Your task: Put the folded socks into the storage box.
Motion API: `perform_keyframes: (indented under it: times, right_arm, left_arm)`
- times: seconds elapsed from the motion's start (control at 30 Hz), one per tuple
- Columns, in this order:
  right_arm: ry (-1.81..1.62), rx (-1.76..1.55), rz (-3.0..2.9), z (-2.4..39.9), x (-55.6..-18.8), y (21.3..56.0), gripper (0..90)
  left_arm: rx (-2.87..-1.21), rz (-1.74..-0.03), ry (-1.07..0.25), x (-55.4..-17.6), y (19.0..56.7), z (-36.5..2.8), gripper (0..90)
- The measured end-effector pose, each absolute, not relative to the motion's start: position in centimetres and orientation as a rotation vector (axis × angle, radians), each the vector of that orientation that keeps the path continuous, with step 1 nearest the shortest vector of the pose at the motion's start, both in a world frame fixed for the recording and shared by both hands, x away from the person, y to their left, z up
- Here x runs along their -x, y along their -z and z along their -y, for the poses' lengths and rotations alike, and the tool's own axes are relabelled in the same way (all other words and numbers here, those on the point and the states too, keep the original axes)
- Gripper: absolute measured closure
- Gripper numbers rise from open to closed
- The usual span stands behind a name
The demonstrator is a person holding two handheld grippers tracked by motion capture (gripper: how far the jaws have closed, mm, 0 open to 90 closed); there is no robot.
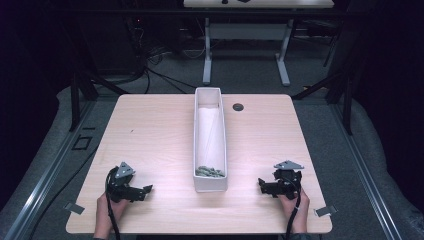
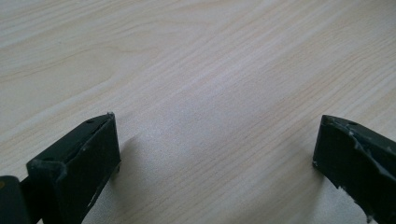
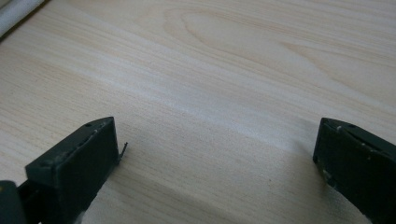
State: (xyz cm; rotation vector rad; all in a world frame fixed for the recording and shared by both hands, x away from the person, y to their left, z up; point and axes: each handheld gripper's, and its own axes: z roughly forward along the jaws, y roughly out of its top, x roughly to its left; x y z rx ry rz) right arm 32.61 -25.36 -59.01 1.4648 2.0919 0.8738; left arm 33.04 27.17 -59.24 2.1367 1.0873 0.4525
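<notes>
Both the left gripper and the right gripper rest low on the table with jaws spread wide and empty, and a careless sweep inward could, I judge, knock the tray standing between them. The small greenish bits lie at its near end. Beyond the pale wood top are dark carpet, cables and a second desk.

A long white bin runs down the middle of the table, walling your left half from your right. Bare wood lies open on both sides. At upper centre, a small dark grommet sits just beside the bin.
</notes>
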Motion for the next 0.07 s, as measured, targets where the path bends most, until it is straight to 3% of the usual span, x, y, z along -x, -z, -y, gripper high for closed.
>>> perform_keyframes:
  times: [0.07]
  right_arm:
    - [-0.874, -1.466, -2.091, 25.35, -32.61, 59.01, 0.0]
  left_arm:
    - [-2.137, -1.087, -0.452, -33.04, 59.24, -27.17, 0.4]
